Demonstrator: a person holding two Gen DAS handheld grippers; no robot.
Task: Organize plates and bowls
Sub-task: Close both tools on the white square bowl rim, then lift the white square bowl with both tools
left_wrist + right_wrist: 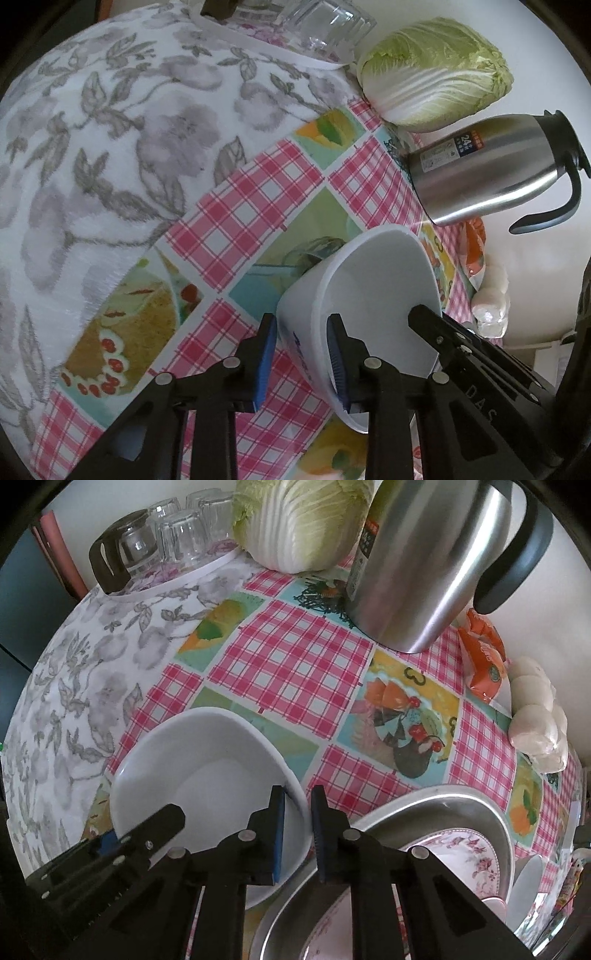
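Tools (301, 360) (298, 834) pinch white bowl (369, 280) rim, angled downward.

bowl (207, 775): glossy white ceramic between my jaws
jug (424, 565): brushed steel
tablecloth (291, 657): shiny checked plastic
basin (476, 812): dull metal

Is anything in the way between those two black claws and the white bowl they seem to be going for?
No. Both straddle the white bowl rim already: the left gripper on one side, the right gripper on the opposite side. Each has one pad inside, one outside. The steel jug and cabbage stand well behind.
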